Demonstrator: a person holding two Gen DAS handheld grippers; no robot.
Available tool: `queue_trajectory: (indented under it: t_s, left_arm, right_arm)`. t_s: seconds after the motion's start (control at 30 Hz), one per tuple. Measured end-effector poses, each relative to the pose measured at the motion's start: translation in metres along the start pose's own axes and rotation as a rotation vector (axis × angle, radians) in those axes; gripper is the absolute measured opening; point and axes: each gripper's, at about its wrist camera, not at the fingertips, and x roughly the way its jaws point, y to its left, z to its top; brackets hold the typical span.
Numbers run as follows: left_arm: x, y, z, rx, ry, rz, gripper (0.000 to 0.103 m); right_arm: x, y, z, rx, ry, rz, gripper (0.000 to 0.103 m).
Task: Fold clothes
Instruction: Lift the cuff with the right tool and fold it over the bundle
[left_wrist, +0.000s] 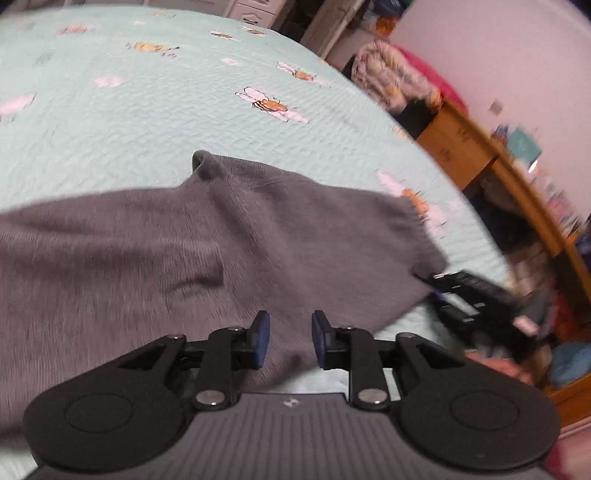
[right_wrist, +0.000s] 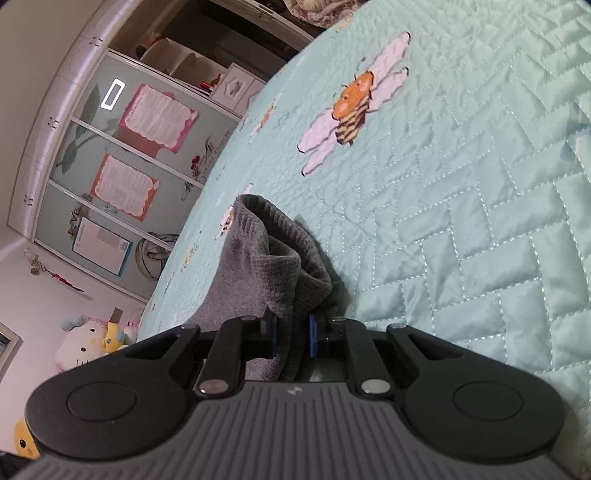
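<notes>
Grey sweater (right_wrist: 258, 280) hem, pinched in my right tool (right_wrist: 293, 334), could slip free; my left tool (left_wrist: 290, 339) hangs spread.

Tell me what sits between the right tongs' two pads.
A bunched ribbed edge of the grey garment fills the gap of the right tongs, seen in the right wrist view.

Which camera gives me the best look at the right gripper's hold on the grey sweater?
The right wrist view: the right gripper is shut on a ribbed edge of the grey sweater, seen close. The left wrist view shows that gripper only small and blurred at the sweater's right corner; the left gripper is open.
</notes>
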Motion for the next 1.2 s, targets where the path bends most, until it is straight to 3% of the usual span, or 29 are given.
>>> queue_trajectory:
  t_s: [0.2,0.43,0.57,0.7,0.83,0.93,1.07,1.13,1.2]
  left_arm:
    - [-0.044,0.046,-0.011,-0.157,-0.059,-0.001,0.031]
    - [-0.087,0.101,-0.027,-0.297,-0.126,-0.003,0.033]
    - [-0.101,0.113,-0.030,-0.335,-0.154,-0.040,0.033]
    - [-0.116,0.127,-0.035,-0.379,-0.191,-0.069,0.034]
    - [-0.148,0.153,-0.047,-0.464,-0.285,-0.035,0.034]
    - [-0.173,0.178,-0.062,-0.529,-0.343,0.011,0.035]
    - [-0.190,0.206,-0.084,-0.609,-0.347,0.046,0.038]
    - [-0.193,0.215,-0.094,-0.632,-0.337,0.042,0.038]
    - [-0.195,0.222,-0.103,-0.650,-0.328,0.035,0.039]
  right_arm:
    - [-0.011,0.032,-0.004,-0.103,-0.054,-0.027,0.014]
    - [-0.035,0.142,-0.008,-0.452,-0.133,0.032,0.014]
    - [-0.051,0.215,-0.036,-0.723,-0.171,0.089,0.014]
    - [-0.062,0.284,-0.093,-1.017,-0.161,0.185,0.014]
    - [-0.048,0.327,-0.175,-1.283,-0.080,0.269,0.013]
    - [-0.018,0.330,-0.244,-1.441,0.046,0.301,0.013]
    - [0.025,0.309,-0.333,-1.692,0.226,0.267,0.011]
    - [0.033,0.300,-0.361,-1.781,0.240,0.236,0.011]
    - [0.028,0.301,-0.361,-1.772,0.204,0.233,0.011]
